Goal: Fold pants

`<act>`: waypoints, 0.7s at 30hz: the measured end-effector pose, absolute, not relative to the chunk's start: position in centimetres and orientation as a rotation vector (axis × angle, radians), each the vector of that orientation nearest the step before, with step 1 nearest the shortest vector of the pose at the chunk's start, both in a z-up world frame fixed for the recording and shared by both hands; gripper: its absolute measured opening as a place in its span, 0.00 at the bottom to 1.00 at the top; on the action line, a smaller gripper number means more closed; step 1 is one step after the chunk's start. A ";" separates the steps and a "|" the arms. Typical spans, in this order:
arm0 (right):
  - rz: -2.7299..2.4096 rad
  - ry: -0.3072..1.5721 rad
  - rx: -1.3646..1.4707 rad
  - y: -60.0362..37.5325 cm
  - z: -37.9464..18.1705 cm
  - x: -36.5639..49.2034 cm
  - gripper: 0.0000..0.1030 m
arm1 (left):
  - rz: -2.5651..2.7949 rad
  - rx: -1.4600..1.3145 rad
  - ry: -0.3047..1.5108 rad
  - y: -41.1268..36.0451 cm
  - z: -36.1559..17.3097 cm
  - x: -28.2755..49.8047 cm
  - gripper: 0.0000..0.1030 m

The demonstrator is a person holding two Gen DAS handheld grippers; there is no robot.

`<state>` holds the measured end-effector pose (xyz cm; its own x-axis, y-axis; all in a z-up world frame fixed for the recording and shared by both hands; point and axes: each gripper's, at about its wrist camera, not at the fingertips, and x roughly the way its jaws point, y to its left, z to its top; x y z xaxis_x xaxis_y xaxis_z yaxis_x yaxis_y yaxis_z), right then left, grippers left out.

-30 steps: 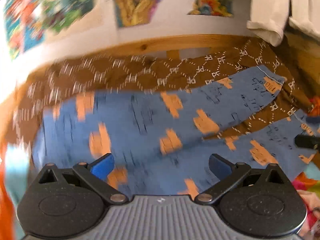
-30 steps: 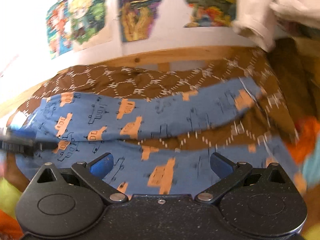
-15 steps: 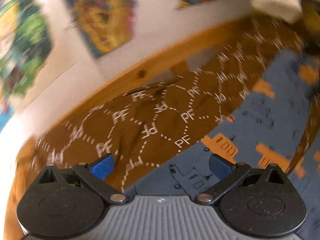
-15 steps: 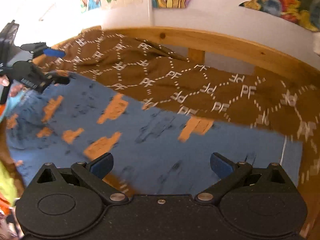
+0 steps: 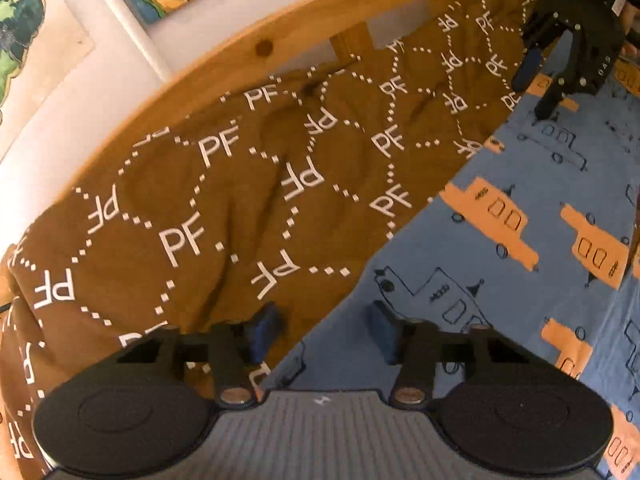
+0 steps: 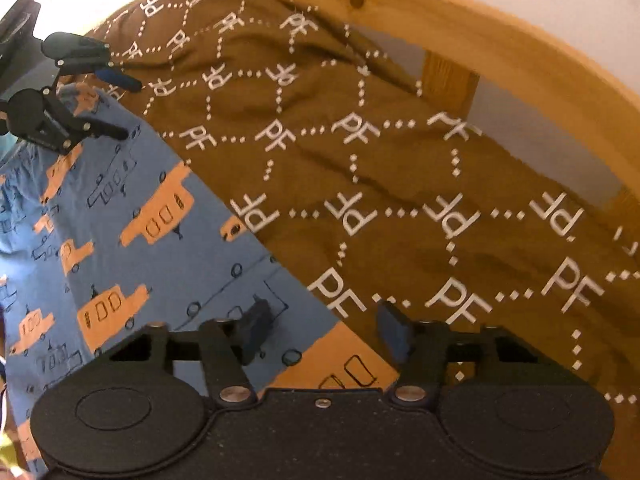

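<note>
We have no fold made yet: the pants [image 5: 520, 248] lie flat on the brown cover [image 5: 224, 200], and our left gripper [image 5: 320, 338] and right gripper [image 6: 324, 328] are closing astride their far edge, pads not yet pressing.

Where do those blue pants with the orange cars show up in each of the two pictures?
Left wrist view: the blue pants fill the right and lower right, their edge running diagonally.
Right wrist view: the blue pants fill the left and lower left.
Shared landmark: the brown bedcover printed with PF, lying against the wooden bed rail.
</note>
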<state>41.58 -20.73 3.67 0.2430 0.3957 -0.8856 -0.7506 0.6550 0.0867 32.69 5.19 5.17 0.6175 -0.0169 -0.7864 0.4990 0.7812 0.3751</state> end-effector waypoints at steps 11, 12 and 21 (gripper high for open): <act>0.705 0.940 -0.502 -19.8 4.7 37.9 0.00 | -0.261 0.658 0.799 3.7 6.0 30.4 0.01; 0.686 0.905 -0.518 -19.5 5.1 37.6 0.00 | -0.238 0.661 0.774 3.4 6.4 30.2 0.01; 0.501 0.700 -0.552 -16.4 8.4 40.7 0.00 | -0.005 0.539 0.712 4.5 9.8 33.9 0.01</act>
